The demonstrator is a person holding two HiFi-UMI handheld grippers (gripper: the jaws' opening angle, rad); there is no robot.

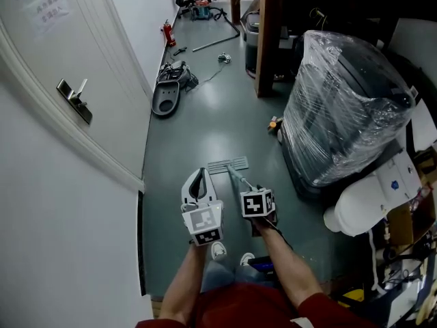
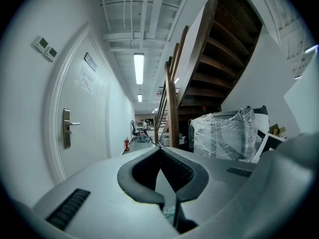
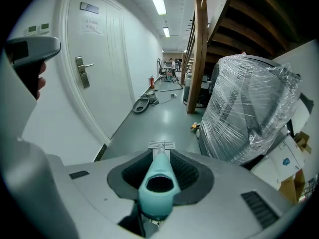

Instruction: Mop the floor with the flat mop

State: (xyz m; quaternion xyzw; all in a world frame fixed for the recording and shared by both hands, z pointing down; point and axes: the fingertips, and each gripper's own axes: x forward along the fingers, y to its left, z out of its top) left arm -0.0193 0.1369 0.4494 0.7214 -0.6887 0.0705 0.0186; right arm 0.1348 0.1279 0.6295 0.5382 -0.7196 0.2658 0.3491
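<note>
At 9 o'clock stands a white panelled door [image 1: 54, 80] with a metal lever handle, and the smooth grey-green floor [image 1: 205, 118] runs up the corridor toward 12 o'clock with a dull sheen.

The left gripper [image 1: 201, 176] hangs just beside the mop shaft and is not on it. Its ribbed dark pads meet at the tips with nothing between them, so it is clenched and empty.

The flat mop head [image 1: 227, 164] lies flat on the floor, a pale ribbed rectangle with its long side running 9 to 3. It sits at about 1 o'clock from the left gripper and 11 o'clock from the right one. The mop handle [image 3: 158, 183] is a thin rigid shaft with a hollow teal plastic end. Its long axis points straight ahead to 12 o'clock in the right gripper view.

The right gripper [image 3: 160, 156] is clamped around that teal end. It is the only one on the mop, so the next stroke probably depends on it pushing along the shaft's line. The contact of the pad with the floor looks full, though it is too small to be sure.

At 2 o'clock stands a bulky load wrapped in crinkled clear film [image 1: 341, 108], near the mop's path.
</note>
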